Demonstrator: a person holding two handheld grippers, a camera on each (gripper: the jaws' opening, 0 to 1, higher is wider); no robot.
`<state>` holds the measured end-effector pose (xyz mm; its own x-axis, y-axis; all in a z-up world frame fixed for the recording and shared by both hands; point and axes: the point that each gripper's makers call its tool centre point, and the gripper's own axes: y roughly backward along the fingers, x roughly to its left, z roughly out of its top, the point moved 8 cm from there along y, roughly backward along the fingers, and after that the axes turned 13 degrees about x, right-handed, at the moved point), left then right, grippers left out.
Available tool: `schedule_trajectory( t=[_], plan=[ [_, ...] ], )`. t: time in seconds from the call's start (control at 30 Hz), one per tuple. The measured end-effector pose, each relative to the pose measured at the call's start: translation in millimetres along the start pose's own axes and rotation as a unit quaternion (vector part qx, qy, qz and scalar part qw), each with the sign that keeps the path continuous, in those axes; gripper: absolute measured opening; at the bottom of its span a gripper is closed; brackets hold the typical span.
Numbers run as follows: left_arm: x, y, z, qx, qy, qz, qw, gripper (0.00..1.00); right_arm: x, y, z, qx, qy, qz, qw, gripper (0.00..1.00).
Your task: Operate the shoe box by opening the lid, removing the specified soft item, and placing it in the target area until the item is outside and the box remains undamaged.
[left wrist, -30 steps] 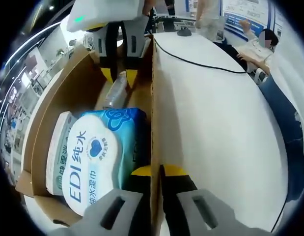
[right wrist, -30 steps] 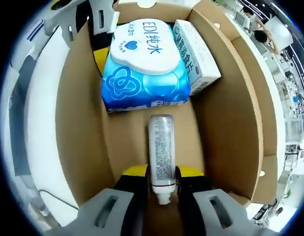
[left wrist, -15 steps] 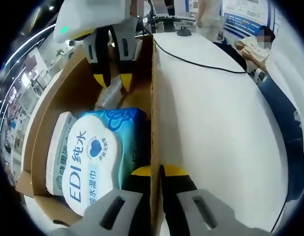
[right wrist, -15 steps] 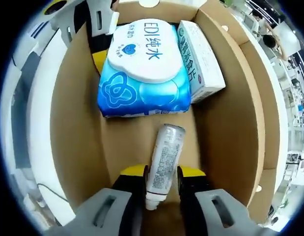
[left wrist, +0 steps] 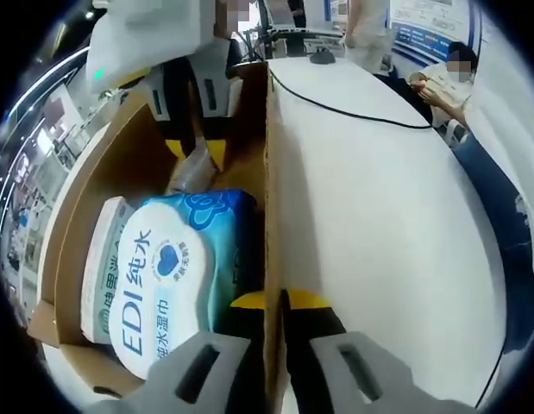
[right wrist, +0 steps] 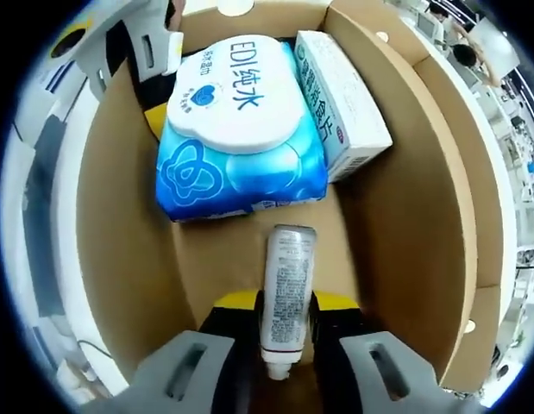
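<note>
Cardboard shoe box open on white table, lid off. Blue EDI wet-wipes pack lies flat on box floor, touching white carton beside it. Small white tube lies lengthwise just below wipes. Right gripper inside box, jaws narrow, clamped on tube's cap end. Left gripper pinches box side wall between nearly closed jaws, wipes just beside it.

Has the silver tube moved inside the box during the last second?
Yes. The silver tube, held in the right gripper, has lifted off the box floor, away from the blue wipes pack.
</note>
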<state>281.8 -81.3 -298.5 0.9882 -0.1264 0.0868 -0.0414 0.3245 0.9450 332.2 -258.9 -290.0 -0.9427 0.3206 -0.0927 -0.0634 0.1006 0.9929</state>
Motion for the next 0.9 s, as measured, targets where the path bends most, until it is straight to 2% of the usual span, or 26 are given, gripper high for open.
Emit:
schedule_trajectory(
  t=[0.13, 0.3, 0.47, 0.9],
  plan=[
    [0.0, -0.1, -0.3, 0.0, 0.0, 0.0, 1.0, 0.01, -0.7, -0.7, 0.3, 0.0, -0.004, 0.007, 1.0, 0.2],
    [-0.2, -0.2, -0.4, 0.0, 0.0, 0.0, 1.0, 0.01, -0.3, -0.4, 0.9, 0.003, 0.014, 0.007, 0.9999, 0.2],
    [-0.5, -0.4, -0.6, 0.0, -0.001, 0.0, 1.0, 0.01, -0.1, -0.5, 3.4, 0.015, 0.012, 0.008, 0.9998, 0.2],
    [-0.7, -0.1, -0.7, 0.0, 0.0, 0.002, 1.0, 0.01, 0.7, 2.4, 1.3, 0.012, 0.0, 0.008, 0.9999, 0.19]
  ],
)
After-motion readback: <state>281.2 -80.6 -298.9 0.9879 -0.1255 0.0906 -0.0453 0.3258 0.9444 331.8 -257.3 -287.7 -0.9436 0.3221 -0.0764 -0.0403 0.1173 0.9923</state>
